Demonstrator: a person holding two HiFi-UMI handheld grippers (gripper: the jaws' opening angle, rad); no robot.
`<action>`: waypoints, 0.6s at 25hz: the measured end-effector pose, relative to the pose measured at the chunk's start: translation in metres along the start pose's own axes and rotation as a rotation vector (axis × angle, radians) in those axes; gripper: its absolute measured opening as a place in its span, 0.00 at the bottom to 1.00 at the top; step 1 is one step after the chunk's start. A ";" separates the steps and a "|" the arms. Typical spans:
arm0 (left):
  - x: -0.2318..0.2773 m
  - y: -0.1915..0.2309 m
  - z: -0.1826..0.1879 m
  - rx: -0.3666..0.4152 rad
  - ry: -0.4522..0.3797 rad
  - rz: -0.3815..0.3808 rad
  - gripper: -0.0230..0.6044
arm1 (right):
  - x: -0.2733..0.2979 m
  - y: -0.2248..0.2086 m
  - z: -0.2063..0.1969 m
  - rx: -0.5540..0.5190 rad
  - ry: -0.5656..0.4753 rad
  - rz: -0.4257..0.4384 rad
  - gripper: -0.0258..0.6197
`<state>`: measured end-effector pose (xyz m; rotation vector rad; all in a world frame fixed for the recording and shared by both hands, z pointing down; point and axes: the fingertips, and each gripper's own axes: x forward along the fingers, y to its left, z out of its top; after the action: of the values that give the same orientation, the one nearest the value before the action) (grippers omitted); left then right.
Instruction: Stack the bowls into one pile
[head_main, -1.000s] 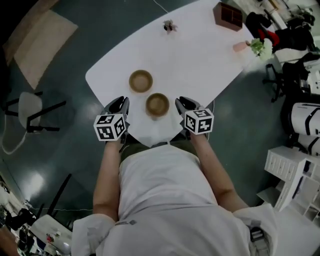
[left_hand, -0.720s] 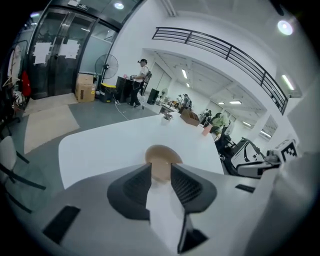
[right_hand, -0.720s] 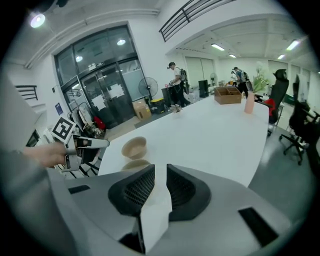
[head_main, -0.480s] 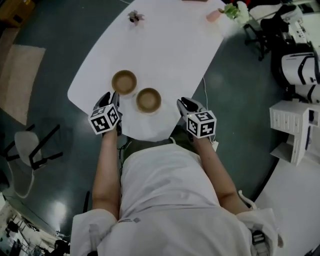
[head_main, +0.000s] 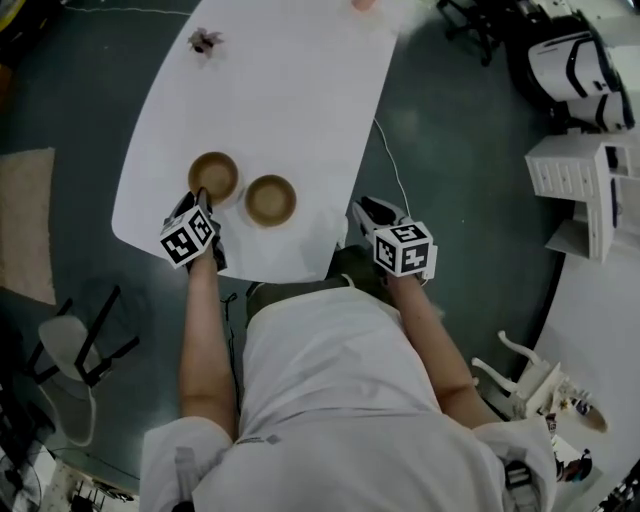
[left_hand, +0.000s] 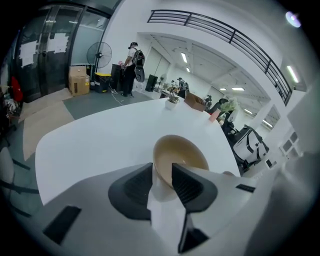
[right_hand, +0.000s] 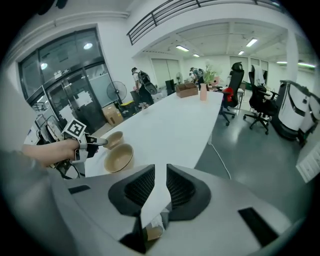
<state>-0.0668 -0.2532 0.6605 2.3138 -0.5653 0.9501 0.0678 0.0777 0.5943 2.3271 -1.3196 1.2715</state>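
Two tan wooden bowls sit side by side near the front end of the white table (head_main: 300, 100). In the head view my left gripper (head_main: 200, 197) reaches the near rim of the left bowl (head_main: 213, 174). In the left gripper view that bowl (left_hand: 181, 152) has its near wall between the open jaws of my left gripper (left_hand: 162, 172), and no pad presses it. The right bowl (head_main: 270, 199) stands free. My right gripper (head_main: 361, 209) hovers off the table's right edge, jaws apart on nothing (right_hand: 160, 181); its view shows both bowls (right_hand: 119, 157) at the left.
A small dark ornament (head_main: 205, 41) and a pink object (head_main: 365, 4) stand farther up the table. A cable (head_main: 393, 165) trails on the floor to the right, beside a white shelf unit (head_main: 570, 190) and office chairs. A folding chair (head_main: 75, 345) stands at the left.
My left gripper went forward and down from the table's near edge to the left bowl's rim. My right gripper swung right, away from the bowls and off the table edge.
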 end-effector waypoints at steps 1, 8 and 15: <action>0.002 0.000 -0.001 0.004 0.010 0.001 0.23 | -0.004 -0.004 -0.003 0.014 -0.003 -0.010 0.17; 0.001 -0.003 -0.005 -0.011 0.030 0.022 0.16 | -0.018 -0.026 -0.010 0.049 -0.005 -0.022 0.17; -0.007 -0.005 -0.004 -0.090 -0.026 0.046 0.07 | -0.023 -0.037 -0.010 0.036 -0.002 0.004 0.16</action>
<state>-0.0706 -0.2458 0.6554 2.2448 -0.6612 0.8990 0.0848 0.1193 0.5920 2.3519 -1.3129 1.3043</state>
